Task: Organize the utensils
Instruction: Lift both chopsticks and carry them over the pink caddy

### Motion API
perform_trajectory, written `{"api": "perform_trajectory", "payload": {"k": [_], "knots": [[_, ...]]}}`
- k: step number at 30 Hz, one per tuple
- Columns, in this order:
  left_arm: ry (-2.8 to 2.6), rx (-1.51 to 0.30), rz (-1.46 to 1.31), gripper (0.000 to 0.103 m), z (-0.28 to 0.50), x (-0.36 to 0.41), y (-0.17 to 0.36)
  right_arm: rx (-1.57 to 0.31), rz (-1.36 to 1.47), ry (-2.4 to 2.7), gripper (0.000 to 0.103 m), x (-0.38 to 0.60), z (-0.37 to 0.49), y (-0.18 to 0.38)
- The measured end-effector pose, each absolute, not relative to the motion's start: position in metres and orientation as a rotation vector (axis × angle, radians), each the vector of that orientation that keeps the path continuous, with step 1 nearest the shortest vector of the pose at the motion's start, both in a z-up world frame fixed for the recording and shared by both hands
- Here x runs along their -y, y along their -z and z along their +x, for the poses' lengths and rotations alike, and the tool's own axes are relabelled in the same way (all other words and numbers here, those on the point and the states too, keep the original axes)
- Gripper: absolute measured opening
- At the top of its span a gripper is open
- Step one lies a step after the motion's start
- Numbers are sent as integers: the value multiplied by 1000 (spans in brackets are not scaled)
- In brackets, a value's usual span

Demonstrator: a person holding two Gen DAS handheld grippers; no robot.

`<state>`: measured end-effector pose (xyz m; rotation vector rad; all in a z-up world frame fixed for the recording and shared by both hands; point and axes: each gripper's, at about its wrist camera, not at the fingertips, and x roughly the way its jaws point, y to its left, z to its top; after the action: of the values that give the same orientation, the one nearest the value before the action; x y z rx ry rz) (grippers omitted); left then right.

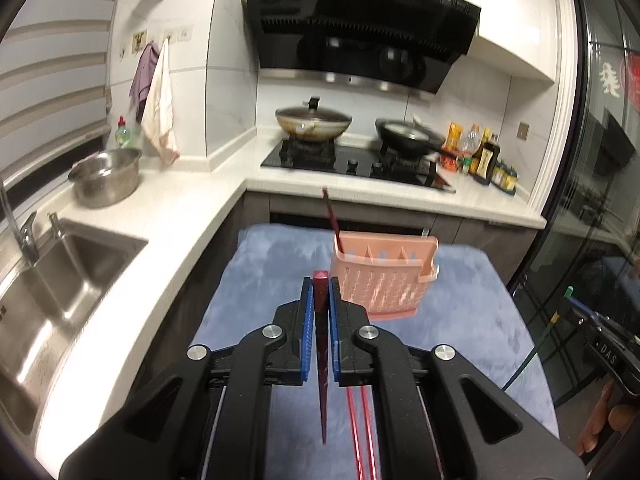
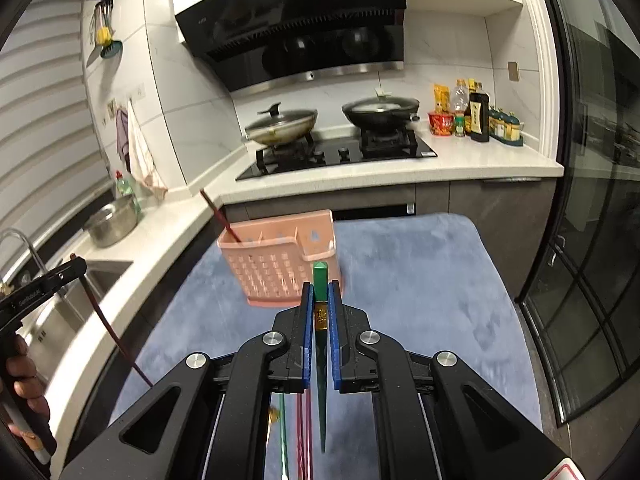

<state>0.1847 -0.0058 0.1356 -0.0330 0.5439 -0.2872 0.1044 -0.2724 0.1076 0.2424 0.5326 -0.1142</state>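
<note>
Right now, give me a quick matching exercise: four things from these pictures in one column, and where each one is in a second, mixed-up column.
Things:
1. dark red chopstick
2. green chopstick
3. pink caddy
4. steel bowl

Places:
A. on the blue cloth
B. in the right hand-held gripper
C. on the counter by the sink
D. in the left hand-held gripper

Pairs: 1-D, 2-B, 3-A, 4-C

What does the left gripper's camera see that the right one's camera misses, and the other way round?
Only the left wrist view shows the sink basin and the dark red chopstick seen between the left gripper fingers. Only the right wrist view shows the green chopstick in the right gripper. Both show the pink holder with one chopstick inside, on the blue cloth.
</note>
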Motion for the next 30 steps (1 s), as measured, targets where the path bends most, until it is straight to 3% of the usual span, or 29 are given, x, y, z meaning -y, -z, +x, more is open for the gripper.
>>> {"api": "perform_trajectory", "payload": {"k": [16,30], "knots": [[329,-335,-101,7,282,47,-235,-334,274,66,7,294,222,-203],[302,-381,-86,7,353,83,-197,-403,272,23,7,283,315,-167]]}}
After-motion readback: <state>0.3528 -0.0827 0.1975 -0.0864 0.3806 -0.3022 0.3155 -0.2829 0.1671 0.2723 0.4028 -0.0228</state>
